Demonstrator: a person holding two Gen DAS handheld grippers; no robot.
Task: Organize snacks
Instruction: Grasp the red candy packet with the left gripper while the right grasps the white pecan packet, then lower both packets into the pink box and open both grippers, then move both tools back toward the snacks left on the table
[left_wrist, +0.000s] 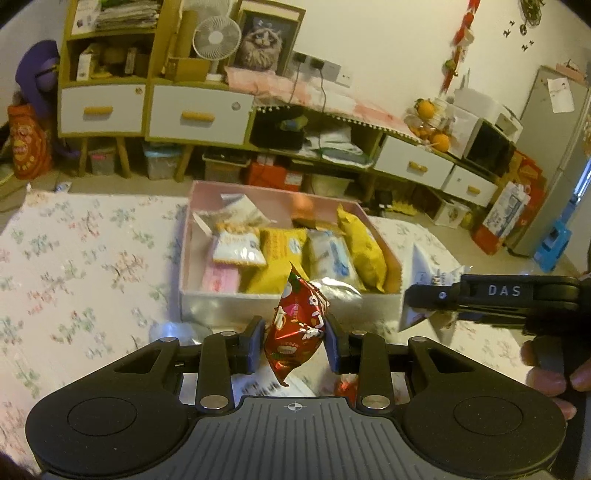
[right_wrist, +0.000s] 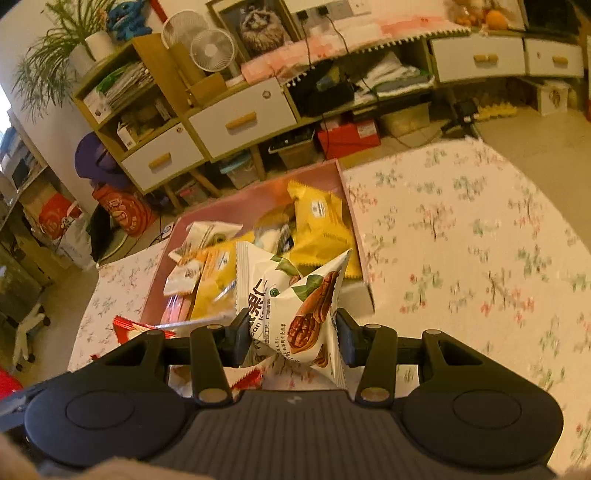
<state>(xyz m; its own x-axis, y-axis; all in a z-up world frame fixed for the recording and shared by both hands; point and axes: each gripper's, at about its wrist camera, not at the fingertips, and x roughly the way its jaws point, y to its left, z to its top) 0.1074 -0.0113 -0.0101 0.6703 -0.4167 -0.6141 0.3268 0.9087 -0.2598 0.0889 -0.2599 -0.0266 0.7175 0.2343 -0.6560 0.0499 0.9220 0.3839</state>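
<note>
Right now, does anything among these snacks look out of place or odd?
Nothing looks spilled or damaged. The only strays are a few red-and-white packets on the floral tablecloth outside the pink-lined snack box.

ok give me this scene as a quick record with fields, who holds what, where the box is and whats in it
left hand-held gripper: shut on red snack packet
right hand-held gripper: shut on white pecan packet
box: open, on the floral cloth, ahead of both grippers
box contents: yellow packets, white packets, one pink
loose on cloth: another red packet
</note>
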